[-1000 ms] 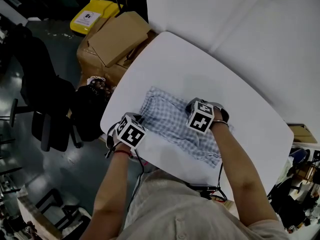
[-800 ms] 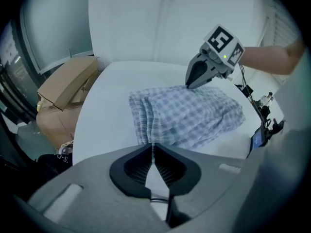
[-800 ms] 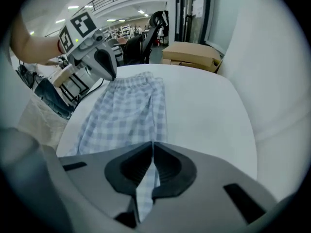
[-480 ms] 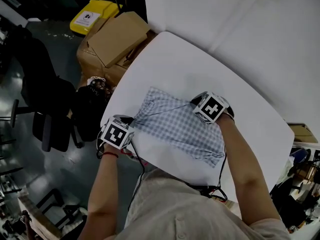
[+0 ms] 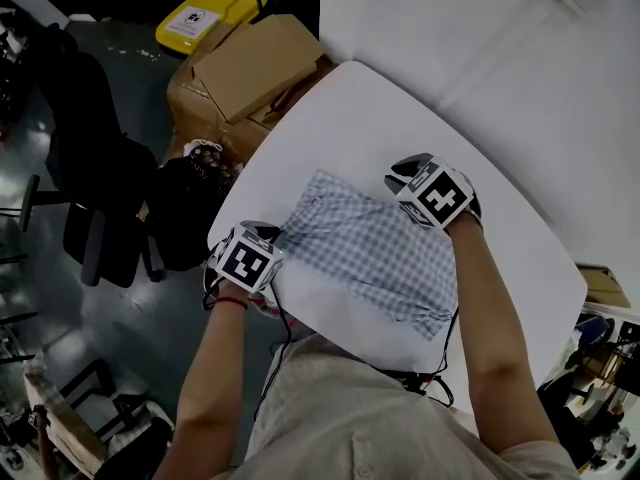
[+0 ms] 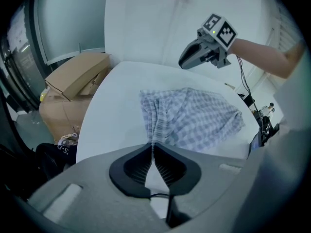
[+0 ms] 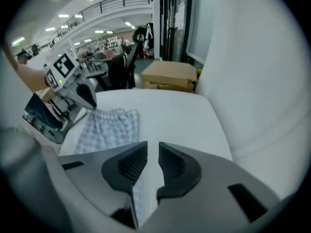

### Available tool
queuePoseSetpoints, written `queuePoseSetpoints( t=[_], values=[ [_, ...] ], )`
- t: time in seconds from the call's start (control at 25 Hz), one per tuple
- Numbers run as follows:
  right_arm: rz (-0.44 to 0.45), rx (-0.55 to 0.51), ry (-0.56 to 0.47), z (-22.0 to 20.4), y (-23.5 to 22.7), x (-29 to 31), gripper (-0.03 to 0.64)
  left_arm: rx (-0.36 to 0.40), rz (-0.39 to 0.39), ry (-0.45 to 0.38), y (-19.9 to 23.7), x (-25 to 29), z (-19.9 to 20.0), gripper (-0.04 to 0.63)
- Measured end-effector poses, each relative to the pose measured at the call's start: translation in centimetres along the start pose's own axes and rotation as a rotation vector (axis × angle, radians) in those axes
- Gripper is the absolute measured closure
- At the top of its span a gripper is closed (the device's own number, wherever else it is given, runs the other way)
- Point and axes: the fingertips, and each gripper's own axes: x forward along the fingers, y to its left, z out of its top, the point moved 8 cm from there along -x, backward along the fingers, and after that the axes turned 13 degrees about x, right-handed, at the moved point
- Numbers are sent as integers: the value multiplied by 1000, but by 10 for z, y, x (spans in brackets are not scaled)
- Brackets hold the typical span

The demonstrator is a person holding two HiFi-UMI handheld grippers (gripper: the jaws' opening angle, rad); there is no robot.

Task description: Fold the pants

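The blue-and-white checked pants [image 5: 378, 256] lie spread on the white table [image 5: 400, 118]. At the table's left edge my left gripper [image 5: 270, 238] is shut on the pants' gathered near corner, and the fabric [image 6: 152, 139] runs straight into the closed jaws. My right gripper [image 5: 402, 173] hovers above the pants' far edge. Its jaws have just been opening; a narrow gap stands between them with nothing in it [image 7: 153, 147]. The right gripper view shows the pants [image 7: 109, 127] below and to the left, apart from the jaws.
Cardboard boxes [image 5: 255, 63] and a yellow bin [image 5: 205, 13] stand beyond the table's far left corner. A dark bag [image 5: 185, 208] and a black chair [image 5: 90, 168] sit by the left edge. A white partition [image 5: 540, 58] rises behind the table.
The right gripper has let go of the pants, lifted and moved toward the far side. The left gripper drew its corner out to the table's left edge. The pants now lie flatter.
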Motion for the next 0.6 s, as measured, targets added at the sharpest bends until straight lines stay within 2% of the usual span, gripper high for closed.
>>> queuePoseSetpoints(
  t=[0.04, 0.12, 0.2, 0.32, 0.56, 0.6],
  values=[
    [69, -26, -36, 10, 11, 0, 542, 4, 2, -3, 1, 1, 0, 571],
    [211, -152, -60, 27, 47, 11, 549, -1, 2, -4, 1, 1, 0, 571],
    [279, -302, 1, 33, 80, 33, 534, -13, -2, -2, 1, 1, -1, 571],
    [281, -433, 90, 34, 102, 62, 526, -14, -9, -8, 1, 0, 1, 571],
    [272, -513, 157, 43, 108, 89, 529, -10, -18, -16, 3, 0, -1, 571],
    [281, -526, 170, 44, 109, 92, 548, -13, -22, -16, 4, 1, -2, 571]
  ],
)
